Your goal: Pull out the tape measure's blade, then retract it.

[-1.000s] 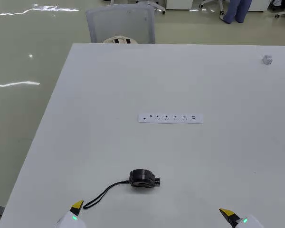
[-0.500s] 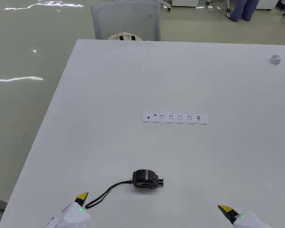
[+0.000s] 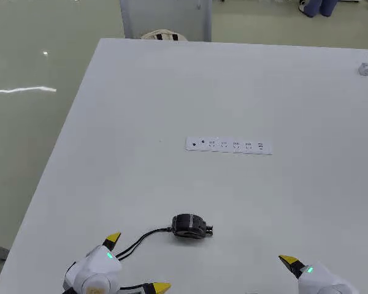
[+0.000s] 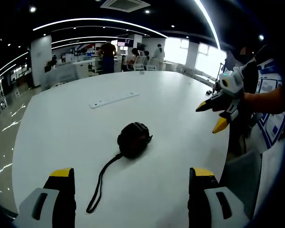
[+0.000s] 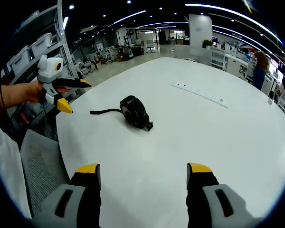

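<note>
Well, the tape measure (image 3: 190,226) lies ahead of left gripper (image 3: 137,262) and right gripper (image 5: 143,168), jaws wide.

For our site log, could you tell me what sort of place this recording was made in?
Probably an open-plan office or lab: a large white table with a power strip on it, an office chair at its far end, and storage shelves with bins.

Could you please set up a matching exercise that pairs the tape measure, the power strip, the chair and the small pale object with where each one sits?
1. tape measure
2. power strip
3. chair
4. small pale object

A. beyond the far edge of the table
B. far right part of the table
C. close to the near edge
D. middle of the table

Pairs: 1-C; 2-D; 3-A; 4-B
</note>
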### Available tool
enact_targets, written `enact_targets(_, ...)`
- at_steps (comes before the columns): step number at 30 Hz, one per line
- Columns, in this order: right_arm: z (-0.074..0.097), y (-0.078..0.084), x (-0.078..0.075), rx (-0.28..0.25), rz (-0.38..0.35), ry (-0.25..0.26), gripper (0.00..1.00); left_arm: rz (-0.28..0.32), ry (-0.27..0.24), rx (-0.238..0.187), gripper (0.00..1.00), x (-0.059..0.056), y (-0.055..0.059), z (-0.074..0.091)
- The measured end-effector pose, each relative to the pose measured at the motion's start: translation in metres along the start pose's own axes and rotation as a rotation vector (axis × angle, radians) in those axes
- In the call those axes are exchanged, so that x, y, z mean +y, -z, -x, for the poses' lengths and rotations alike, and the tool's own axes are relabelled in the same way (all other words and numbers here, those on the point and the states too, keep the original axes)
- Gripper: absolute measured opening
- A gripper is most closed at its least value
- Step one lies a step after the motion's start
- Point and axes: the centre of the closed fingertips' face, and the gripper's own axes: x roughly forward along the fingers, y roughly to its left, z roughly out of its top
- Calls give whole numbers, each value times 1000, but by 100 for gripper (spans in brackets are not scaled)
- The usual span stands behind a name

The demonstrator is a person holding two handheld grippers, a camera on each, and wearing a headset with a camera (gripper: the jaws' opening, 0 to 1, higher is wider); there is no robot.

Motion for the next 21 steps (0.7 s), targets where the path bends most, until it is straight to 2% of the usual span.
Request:
enact_targets(11, -16, -7, -5, 14, 39, -36, 76, -47, 37, 4, 97, 5, -9, -16)
enact_targets(21, -28, -8, -15, 33, 69, -61, 75, -93, 77, 10, 96, 3, -14, -34)
